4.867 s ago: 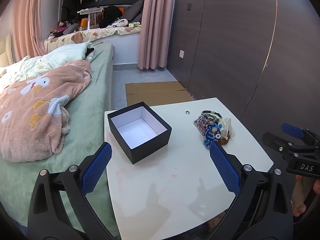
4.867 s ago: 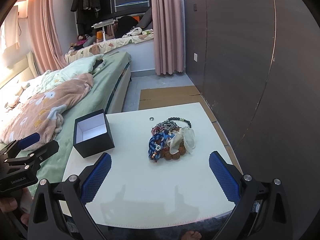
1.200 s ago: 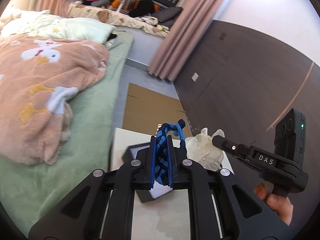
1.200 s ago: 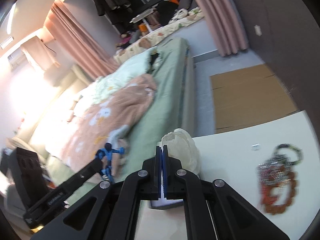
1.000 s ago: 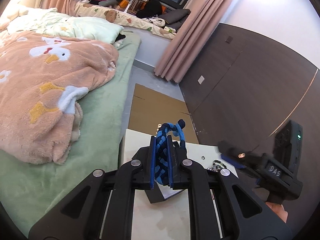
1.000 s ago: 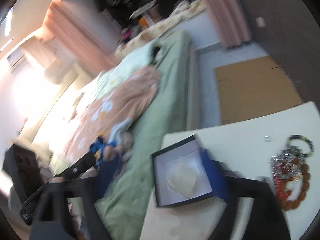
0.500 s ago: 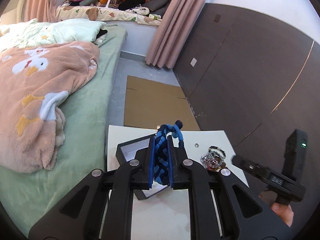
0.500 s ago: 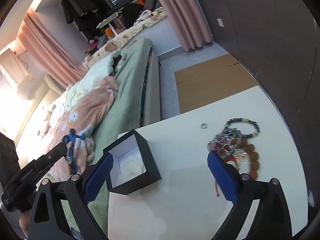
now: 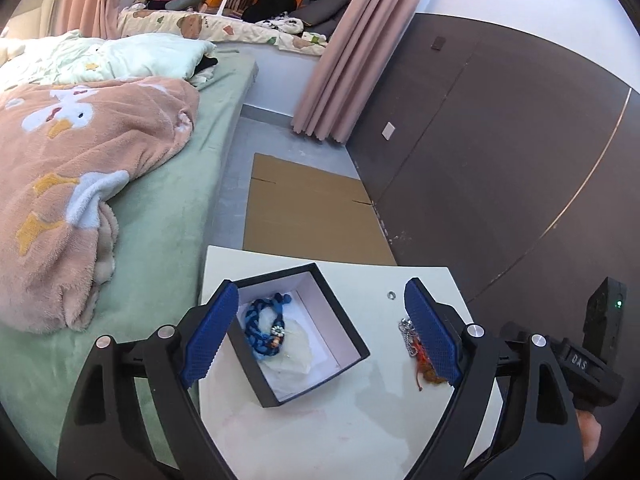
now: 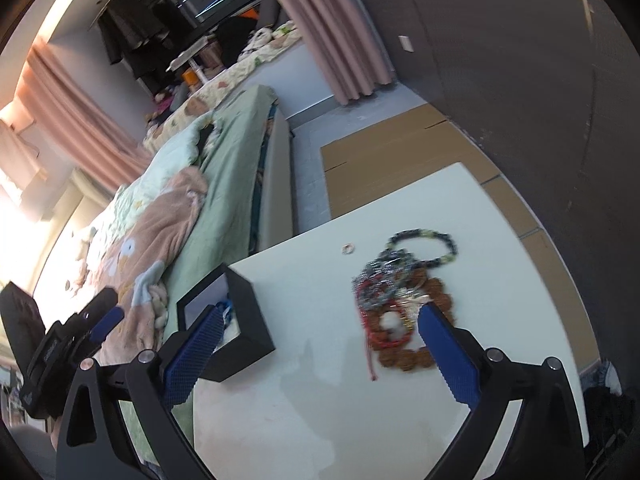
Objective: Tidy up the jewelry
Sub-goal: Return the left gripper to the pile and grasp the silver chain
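- Blue braided cord bracelet (image 9: pixel 262 326) now lies in black square box w/ white lining (image 9: pixel 348 330), below my left gripper (image 9: pixel 320 334), whose jaws just sprang apart, nothing between.
- Right gripper (image 10: pixel 320 354) wide apart, empty, over tangled bead-and-chain pile (image 10: pixel 396 304) ahead.
- Risk: strands interlocked, so I may drag several pcs or snag the red cord.

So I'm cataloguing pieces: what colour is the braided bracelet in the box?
Blue braided bracelet, clearest in the left wrist view.
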A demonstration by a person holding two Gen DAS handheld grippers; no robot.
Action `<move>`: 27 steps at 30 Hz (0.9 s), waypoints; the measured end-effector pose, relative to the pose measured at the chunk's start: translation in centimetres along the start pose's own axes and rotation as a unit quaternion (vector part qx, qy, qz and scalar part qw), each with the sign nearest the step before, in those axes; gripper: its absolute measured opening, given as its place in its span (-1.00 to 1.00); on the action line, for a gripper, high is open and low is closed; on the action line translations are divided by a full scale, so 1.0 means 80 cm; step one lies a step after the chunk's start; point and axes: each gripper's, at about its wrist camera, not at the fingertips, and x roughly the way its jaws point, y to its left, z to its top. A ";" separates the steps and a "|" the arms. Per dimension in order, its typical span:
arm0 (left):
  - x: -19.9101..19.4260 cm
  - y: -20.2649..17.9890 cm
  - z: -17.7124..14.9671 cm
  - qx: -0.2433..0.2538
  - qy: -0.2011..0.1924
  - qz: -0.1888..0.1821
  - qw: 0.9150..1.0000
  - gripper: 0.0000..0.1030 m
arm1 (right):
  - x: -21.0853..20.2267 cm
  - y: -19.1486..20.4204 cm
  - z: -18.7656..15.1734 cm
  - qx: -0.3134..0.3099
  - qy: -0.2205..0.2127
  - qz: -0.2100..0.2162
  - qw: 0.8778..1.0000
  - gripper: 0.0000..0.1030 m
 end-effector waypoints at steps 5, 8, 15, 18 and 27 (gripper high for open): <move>0.012 -0.023 -0.008 0.012 0.010 -0.013 1.000 0.64 | -0.004 -0.029 0.006 0.029 -0.003 -0.017 0.999 0.85; 0.022 -0.038 -0.014 0.020 0.019 -0.020 0.999 0.64 | -0.005 -0.045 0.009 0.042 -0.004 -0.026 0.999 0.73; 0.049 -0.070 -0.027 0.030 0.045 -0.044 0.998 0.32 | 0.009 -0.077 0.013 0.083 0.018 -0.017 0.996 0.28; 0.065 -0.085 -0.032 0.039 0.058 -0.051 0.996 0.19 | 0.011 -0.089 0.017 0.099 0.018 -0.021 0.995 0.18; 0.133 -0.144 -0.051 0.090 0.123 -0.091 0.984 -0.02 | 0.016 -0.124 0.025 0.124 0.038 -0.026 0.991 -0.09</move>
